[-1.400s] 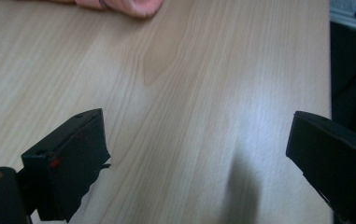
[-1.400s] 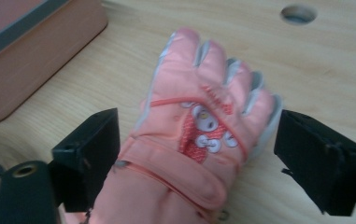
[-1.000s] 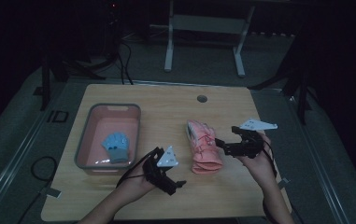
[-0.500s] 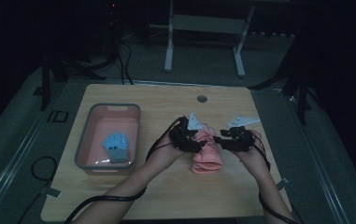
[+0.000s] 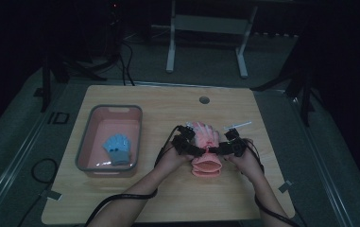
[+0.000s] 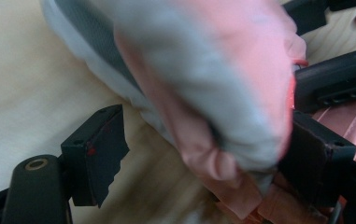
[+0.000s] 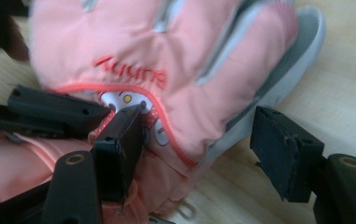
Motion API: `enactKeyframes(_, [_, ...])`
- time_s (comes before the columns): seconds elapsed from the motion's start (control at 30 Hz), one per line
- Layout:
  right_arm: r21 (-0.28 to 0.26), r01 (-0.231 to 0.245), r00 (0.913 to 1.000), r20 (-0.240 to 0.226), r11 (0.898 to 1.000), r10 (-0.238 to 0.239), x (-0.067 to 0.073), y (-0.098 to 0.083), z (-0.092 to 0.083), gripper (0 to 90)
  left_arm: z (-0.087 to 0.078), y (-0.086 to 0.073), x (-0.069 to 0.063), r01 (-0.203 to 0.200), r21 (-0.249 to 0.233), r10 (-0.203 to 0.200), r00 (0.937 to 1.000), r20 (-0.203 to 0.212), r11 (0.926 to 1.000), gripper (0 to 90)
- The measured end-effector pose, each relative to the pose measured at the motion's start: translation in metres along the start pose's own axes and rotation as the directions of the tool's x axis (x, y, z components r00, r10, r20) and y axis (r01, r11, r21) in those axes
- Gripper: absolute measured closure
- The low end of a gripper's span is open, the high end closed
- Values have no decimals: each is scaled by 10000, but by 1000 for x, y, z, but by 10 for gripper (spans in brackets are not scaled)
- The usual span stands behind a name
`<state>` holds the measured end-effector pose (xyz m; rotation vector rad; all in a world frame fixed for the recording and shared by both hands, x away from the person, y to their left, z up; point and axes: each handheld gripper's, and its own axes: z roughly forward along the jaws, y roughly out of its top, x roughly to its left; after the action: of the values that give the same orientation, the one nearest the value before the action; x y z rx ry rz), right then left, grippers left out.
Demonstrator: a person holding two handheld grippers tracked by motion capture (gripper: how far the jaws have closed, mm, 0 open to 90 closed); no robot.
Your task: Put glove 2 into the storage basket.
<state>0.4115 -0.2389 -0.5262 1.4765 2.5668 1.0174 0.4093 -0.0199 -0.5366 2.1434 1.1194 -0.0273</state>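
Observation:
A pink padded glove (image 5: pixel 205 142) with grey trim lies mid-table, cuff toward the person. My left gripper (image 5: pixel 187 145) is at its left side and my right gripper (image 5: pixel 228 147) at its right. In the left gripper view the glove (image 6: pixel 213 84) bulges between the jaws of the left gripper (image 6: pixel 208 149); one jaw stands apart from it. In the right gripper view the right gripper (image 7: pixel 201 126) straddles the glove's (image 7: pixel 166 51) edge near the cuff, its outer jaw apart from the fabric. Both pairs of jaws have just been opening, with the glove between them.
A grey-rimmed pink bin (image 5: pixel 85 142) stands at the table's left with a blue glove (image 5: pixel 116 149) inside. A round cable hole (image 5: pixel 204 100) sits near the far edge. Cables trail from both grippers toward the front. Bare wood (image 5: pixel 272 109) lies to the right.
The left hand has swung from the table's front left over to the glove's left side. The right hand has come down and in against the glove's right side.

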Motion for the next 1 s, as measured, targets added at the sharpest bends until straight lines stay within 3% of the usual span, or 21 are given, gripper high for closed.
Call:
enactKeyframes(0.07, [187, -478, 9985, -255, 9987, 483, -4, 0, 3, 356, 3, 0, 4, 229, 105, -236, 9976, 644, 9997, 226])
enactKeyframes(0.1, [275, -560, 9976, -388, 9981, 571, -5, 0, 3, 434, 3, 1, 5, 225, 123, -238, 9933, 1129, 9997, 354])
enactKeyframes(0.13, [272, -425, 9978, -501, 9987, 438, -4, 0, 3, 519, 2, 2, 3, 43, 121, -58, 9927, 1201, 9999, 425])
enactKeyframes(0.17, [145, 6, 9990, -447, 9999, 1, 1, 1, 1, 616, 2, 2, 3, 46, 124, -61, 9919, 1271, 9999, 487])
enactKeyframes(0.2, [72, 282, 9994, -201, 9996, -281, 5, 1, 0, 680, 0, 4, 4, 53, 175, -76, 9911, 1325, 9998, 539])
enactKeyframes(0.23, [-64, 801, 9963, 330, 9968, -799, 15, 1, -2, 724, -2, 5, 3, -32, 220, 2, 9911, 1332, 9998, 586])
enactKeyframes(0.3, [-141, 1270, 9876, 952, 9918, -1251, 27, 2, -4, 755, -7, 6, 4, 4, 369, -58, 9893, 1458, 9993, 637])
enactKeyframes(0.4, [-323, 1372, 9862, 982, 9900, -1334, 32, 2, -8, 764, -10, 7, 4, 5, 390, -64, 9885, 1511, 9992, 656])
enactKeyframes(0.43, [-673, 1402, 9872, 860, 9878, -1343, 36, 2, -15, 771, -23, 11, 2, -218, 248, 177, 9882, 1524, 9995, 662])
enactKeyframes(0.57, [-1099, 1672, 9810, 1173, 9798, -1543, 49, 9, -28, 772, -44, 20, -7, -727, -2, 722, 9909, 1133, 9974, 662])
enactKeyframes(0.83, [-1407, 2095, 9718, 1391, 9676, -1902, 75, 19, -42, 771, -76, 23, -13, -1275, -8, 1272, 9895, 683, 9918, 662])
enactKeyframes(1.0, [-1552, 2132, 9735, 1167, 9646, -1964, 84, 25, -44, 771, -88, 22, -11, -1370, -17, 1369, 9889, 571, 9906, 662])
